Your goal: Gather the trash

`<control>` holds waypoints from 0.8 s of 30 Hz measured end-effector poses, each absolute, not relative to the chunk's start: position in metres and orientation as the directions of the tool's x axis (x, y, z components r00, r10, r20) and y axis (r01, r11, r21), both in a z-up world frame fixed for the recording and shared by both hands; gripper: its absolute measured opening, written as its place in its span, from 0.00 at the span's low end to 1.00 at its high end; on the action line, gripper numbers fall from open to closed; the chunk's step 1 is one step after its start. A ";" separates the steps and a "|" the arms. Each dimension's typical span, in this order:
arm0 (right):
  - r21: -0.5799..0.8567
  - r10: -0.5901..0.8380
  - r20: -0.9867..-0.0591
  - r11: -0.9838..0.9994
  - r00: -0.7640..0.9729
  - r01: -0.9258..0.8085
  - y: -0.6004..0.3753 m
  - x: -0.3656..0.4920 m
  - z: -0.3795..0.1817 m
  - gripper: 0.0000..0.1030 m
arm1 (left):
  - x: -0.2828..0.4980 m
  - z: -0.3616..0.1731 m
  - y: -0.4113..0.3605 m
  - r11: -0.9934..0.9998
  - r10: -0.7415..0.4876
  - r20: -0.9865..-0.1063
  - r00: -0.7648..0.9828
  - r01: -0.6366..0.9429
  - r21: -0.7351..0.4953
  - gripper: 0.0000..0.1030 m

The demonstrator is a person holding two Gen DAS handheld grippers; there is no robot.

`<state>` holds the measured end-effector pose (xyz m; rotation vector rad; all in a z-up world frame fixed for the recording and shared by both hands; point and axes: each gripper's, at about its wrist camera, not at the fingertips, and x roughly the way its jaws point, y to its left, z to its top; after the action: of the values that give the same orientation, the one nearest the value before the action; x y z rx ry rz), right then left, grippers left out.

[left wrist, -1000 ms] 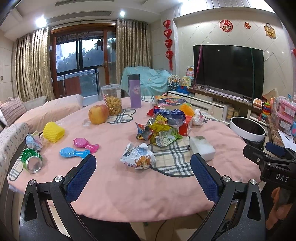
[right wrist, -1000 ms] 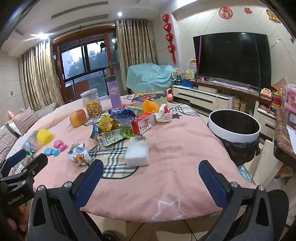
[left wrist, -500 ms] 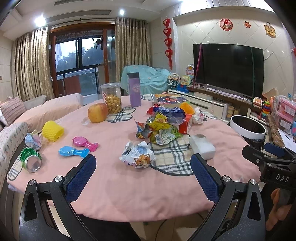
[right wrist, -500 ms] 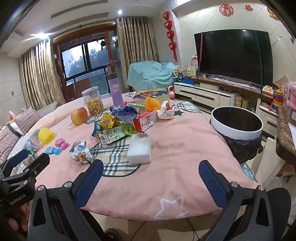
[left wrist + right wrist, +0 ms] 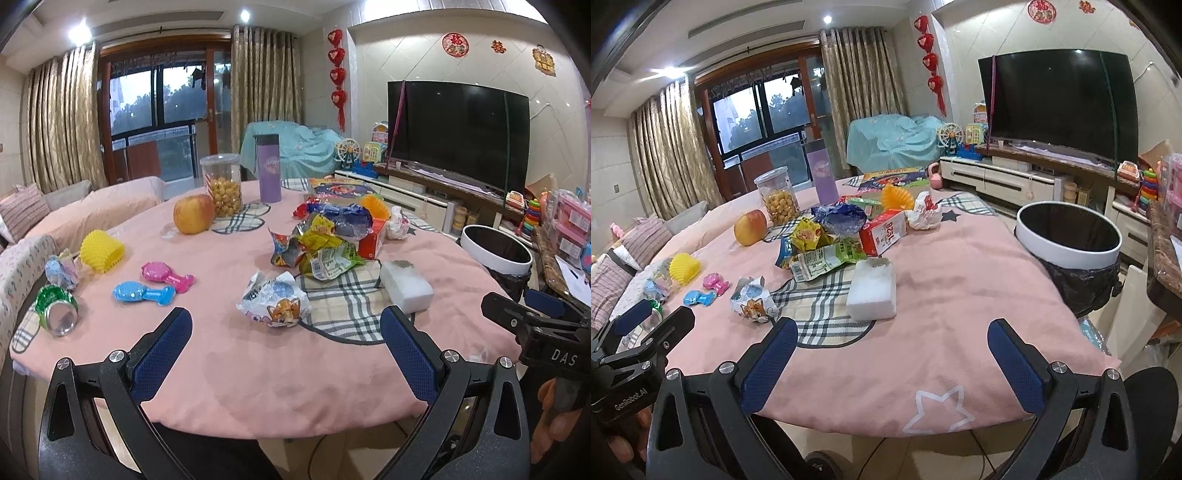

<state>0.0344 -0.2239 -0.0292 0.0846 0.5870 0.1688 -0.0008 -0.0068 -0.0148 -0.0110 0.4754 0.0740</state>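
Trash lies on a round table with a pink cloth (image 5: 240, 369): a crumpled cartoon wrapper (image 5: 273, 301) (image 5: 751, 302), a pile of snack wrappers (image 5: 321, 243) (image 5: 820, 247), a red carton (image 5: 884, 232), a white foam block (image 5: 406, 282) (image 5: 872, 293) and a green can (image 5: 55, 310). A white-rimmed bin with a black bag (image 5: 1069, 242) (image 5: 496, 253) stands right of the table. My left gripper (image 5: 284, 339) is open and empty, short of the cartoon wrapper. My right gripper (image 5: 892, 349) is open and empty, just short of the foam block.
An apple (image 5: 194, 214), a snack jar (image 5: 221, 184), a purple flask (image 5: 269, 168), a yellow foam net (image 5: 101, 251) and pink and blue toys (image 5: 155, 282) also sit on the table. A TV cabinet (image 5: 1015, 177) lines the right wall.
Both grippers have moved slightly forward toward the table; the foam block and the wrappers appear a little nearer. Both stay open. Nothing on the table has moved.
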 end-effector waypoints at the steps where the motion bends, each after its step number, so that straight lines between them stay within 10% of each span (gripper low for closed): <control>1: 0.129 0.184 -0.550 0.982 0.815 -0.134 -0.223 0.036 -0.030 1.00 | 0.001 -0.016 -0.006 0.997 0.068 -0.464 0.883 -0.075 0.003 1.00; 24: 0.159 0.234 -0.679 0.972 0.696 -0.171 -0.205 0.119 -0.066 0.98 | 0.096 -0.058 0.031 0.988 0.067 -0.654 0.754 -0.140 -0.060 1.00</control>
<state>0.1192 -0.2046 -0.0664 0.0860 0.7692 0.2259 0.0959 0.0312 -0.0583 -0.1075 0.7088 0.1130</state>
